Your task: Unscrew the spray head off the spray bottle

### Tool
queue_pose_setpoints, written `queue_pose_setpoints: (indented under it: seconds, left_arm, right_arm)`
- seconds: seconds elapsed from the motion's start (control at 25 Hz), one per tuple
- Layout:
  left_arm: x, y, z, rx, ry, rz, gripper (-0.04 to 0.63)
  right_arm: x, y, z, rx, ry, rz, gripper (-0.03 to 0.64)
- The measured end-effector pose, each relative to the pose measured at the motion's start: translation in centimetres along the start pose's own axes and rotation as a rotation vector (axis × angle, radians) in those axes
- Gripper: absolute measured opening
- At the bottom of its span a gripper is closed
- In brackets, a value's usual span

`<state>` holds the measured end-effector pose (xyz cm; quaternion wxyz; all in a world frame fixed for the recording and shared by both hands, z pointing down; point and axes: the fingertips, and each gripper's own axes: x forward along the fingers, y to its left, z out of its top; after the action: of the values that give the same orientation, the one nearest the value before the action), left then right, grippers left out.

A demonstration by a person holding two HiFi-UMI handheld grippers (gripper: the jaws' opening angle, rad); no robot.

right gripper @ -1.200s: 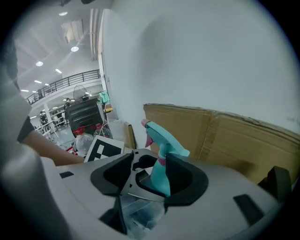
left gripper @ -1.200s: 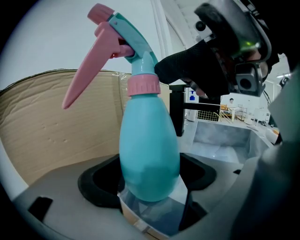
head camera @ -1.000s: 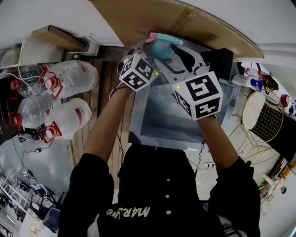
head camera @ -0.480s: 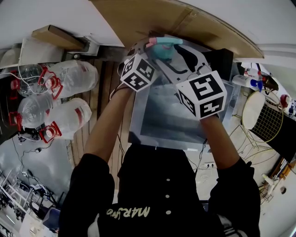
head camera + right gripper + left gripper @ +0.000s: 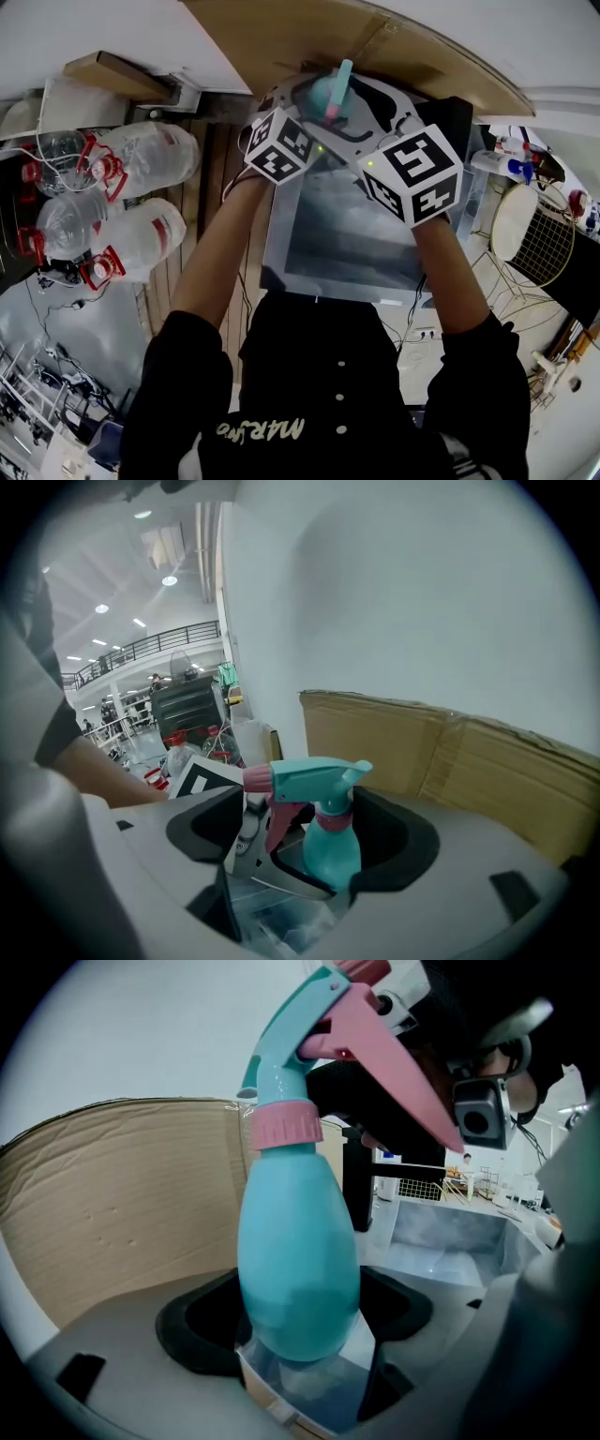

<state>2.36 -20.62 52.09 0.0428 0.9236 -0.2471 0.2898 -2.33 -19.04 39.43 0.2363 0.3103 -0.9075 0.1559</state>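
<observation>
The left gripper (image 5: 300, 1330) clamps the lower body of the teal pear-shaped plastic spray bottle (image 5: 298, 1241), holding it roughly upright by the far rim of the grey metal basin (image 5: 337, 234), in front of a brown cardboard sheet (image 5: 122, 1204). The right gripper (image 5: 302, 841) has just been opening its jaws. They now stand wide apart with the teal-and-pink spray head (image 5: 309, 778) between them, untouched and seated on the pink collar (image 5: 284, 1127).

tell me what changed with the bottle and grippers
The spray head turned about a quarter turn, its pink nozzle swinging from the picture's left toward the person. The right gripper has just been opening its jaws off the head. The left gripper stays shut on the bottle, in place.
</observation>
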Motion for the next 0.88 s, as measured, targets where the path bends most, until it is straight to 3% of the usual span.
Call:
queue_pose_setpoints:
  seconds: [0.36, 0.6, 0.88]
  left_arm:
    - [-0.1, 0.2, 0.5, 0.001, -0.006, -0.001, 0.396]
    - [-0.2, 0.1, 0.4, 0.005, -0.014, -0.014, 0.397]
    - [-0.3, 0.3, 0.3, 0.005, -0.016, -0.035, 0.397]
  right_arm:
    - [1.4, -0.6, 0.7, -0.109, -0.013, -0.041, 0.354]
    - [1.6, -2.3, 0.4, -0.192, 0.025, -0.084, 0.209]
    - [1.8, -3.2, 0.2, -0.225, 0.03, -0.044, 0.209]
